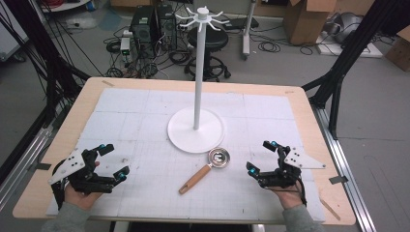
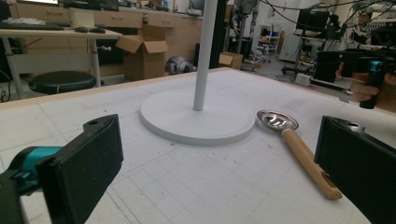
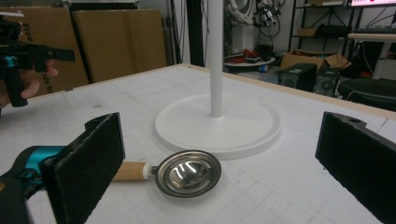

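From the right gripper view I lost most of the wooden handle behind the near jaw pad; the stand's (image 1: 196, 123) top was cut off there. The small metal ladle (image 1: 202, 170) lay flat on the white mat (image 1: 145, 121), bowl just beside the stand's round base, apart from both tools. Right gripper (image 1: 261, 158) sat to its right, jaws wide apart, empty. Left gripper (image 1: 114, 160) rested well off to its left, jaws likewise spread, holding nothing.

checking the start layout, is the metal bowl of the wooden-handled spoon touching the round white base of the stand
Apart. In the right gripper view a thin strip of white table shows between the metal spoon bowl and the rim of the round white stand base.
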Demonstrator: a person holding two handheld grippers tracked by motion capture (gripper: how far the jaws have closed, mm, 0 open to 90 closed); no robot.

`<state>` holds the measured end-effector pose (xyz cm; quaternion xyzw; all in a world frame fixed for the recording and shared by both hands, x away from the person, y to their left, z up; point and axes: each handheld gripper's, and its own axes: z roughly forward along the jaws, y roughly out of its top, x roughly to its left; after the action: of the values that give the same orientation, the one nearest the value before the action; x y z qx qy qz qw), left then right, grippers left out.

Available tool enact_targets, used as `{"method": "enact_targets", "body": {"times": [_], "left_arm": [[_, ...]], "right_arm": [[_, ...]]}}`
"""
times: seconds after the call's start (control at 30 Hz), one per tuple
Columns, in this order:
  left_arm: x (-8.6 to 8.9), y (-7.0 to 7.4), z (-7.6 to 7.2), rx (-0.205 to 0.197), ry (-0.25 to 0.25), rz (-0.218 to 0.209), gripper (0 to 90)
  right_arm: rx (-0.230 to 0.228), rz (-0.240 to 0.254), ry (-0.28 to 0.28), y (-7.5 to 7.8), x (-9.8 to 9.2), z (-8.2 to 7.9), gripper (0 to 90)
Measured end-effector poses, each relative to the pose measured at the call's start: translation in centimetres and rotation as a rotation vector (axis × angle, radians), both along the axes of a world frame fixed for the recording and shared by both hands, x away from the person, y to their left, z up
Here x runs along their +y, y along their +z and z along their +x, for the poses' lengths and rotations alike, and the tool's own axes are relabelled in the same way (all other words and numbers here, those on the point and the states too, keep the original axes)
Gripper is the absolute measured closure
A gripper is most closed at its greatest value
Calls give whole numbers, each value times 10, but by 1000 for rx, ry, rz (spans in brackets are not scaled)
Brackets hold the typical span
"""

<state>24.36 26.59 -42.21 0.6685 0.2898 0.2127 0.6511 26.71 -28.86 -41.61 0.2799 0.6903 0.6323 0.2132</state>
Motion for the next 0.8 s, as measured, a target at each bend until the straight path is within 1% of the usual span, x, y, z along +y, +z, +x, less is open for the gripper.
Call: {"method": "enact_targets", "body": {"times": [0.07,0.13,0.17,0.2,0.27,0.3,0.4,0.43,0.47,0.5,0.53,0.57,0.6,0.63,0.67,0.7,0.73,0.8], "left_arm": [[0,0,0,2,0,0,17],[0,-1,1,10,-1,11,17],[0,-1,1,10,-1,11,17],[-1,-2,1,15,-1,25,17],[-1,-2,1,14,-4,26,17],[-1,-2,1,14,-5,24,17],[-1,-2,1,15,-3,23,17],[-1,-2,1,16,-1,21,17],[-1,-2,1,16,-1,22,17],[-1,-2,1,17,-4,24,17],[-1,-2,1,16,-4,25,17],[-1,-2,1,16,-4,25,17],[-1,-2,1,15,-5,25,17],[-1,-2,0,22,-7,23,17],[-1,-3,0,27,-11,26,17],[-1,-3,0,27,-11,26,17],[-2,-3,-1,29,-17,35,17],[-2,-3,-2,28,-19,33,17]], "right_arm": [[1,2,-10,0,1,0,4],[-4,-9,-27,0,2,-1,4],[-5,-8,-35,0,3,-2,4],[-4,3,-40,1,4,-2,4],[-3,19,-36,1,5,-2,4],[3,19,-30,1,5,-2,4],[-6,6,-25,1,7,-2,10],[0,3,-21,1,7,-2,52],[-2,1,-3,2,8,-3,141],[0,-1,9,2,7,-3,210],[2,-2,23,3,7,-3,249],[9,-11,35,3,8,-4,319],[5,-38,43,3,8,-4,434],[-10,-61,48,3,9,-6,488],[-14,-71,61,4,11,-6,512],[-3,-80,67,4,12,-6,554],[0,-87,73,5,14,-6,615],[-3,-92,93,5,17,-6,688]]}}
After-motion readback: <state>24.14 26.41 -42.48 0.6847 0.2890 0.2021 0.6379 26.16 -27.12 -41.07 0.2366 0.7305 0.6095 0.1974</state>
